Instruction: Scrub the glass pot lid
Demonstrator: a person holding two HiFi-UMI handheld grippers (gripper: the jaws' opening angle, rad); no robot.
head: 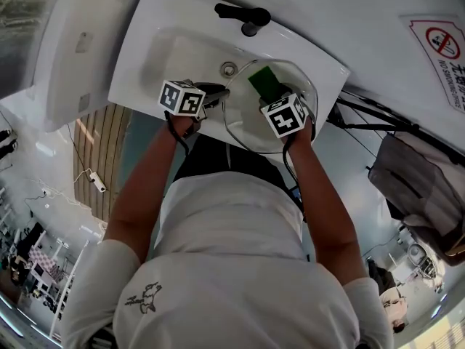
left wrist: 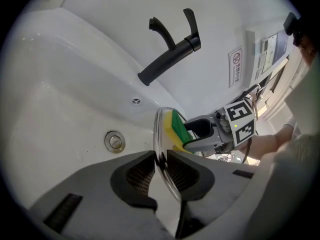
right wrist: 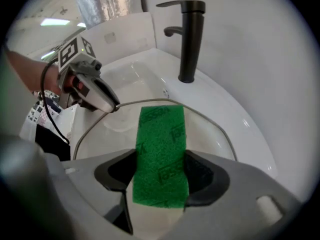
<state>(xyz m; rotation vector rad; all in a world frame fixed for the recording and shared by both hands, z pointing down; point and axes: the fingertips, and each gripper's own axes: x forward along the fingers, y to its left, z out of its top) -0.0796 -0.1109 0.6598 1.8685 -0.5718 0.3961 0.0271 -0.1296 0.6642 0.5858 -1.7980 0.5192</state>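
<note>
1. Sink basin (head: 163,57) fills the left of the head view. It is white, with a round drain (head: 229,68) near its back wall.
2. Left gripper (head: 216,93) sits left of centre over the basin. In the left gripper view I see its jaws (left wrist: 161,166) partly closed, pads pinching the metal rim of the glass pot lid (left wrist: 159,129). The grip looks firm.
3. The lid (head: 243,126) is off the basin floor, held above the sink between the two grippers. It is edge-on to the left gripper view and broad-face toward the right gripper view (right wrist: 100,134).
4. A green and yellow sponge (head: 266,82) lies against the lid face. The left gripper view shows the yellow layer (left wrist: 175,129) on the lid side.
5. Right gripper (head: 272,97) is just right of the lid. Its jaws (right wrist: 161,179) are clamped on the sponge (right wrist: 161,154) from both sides, green face toward that camera.
6. A black faucet (head: 243,14) stands at the back edge of the sink, behind the lid.
7. At far right a no-smoking sign (head: 443,46) hangs on the wall, well apart from the sink.
</note>
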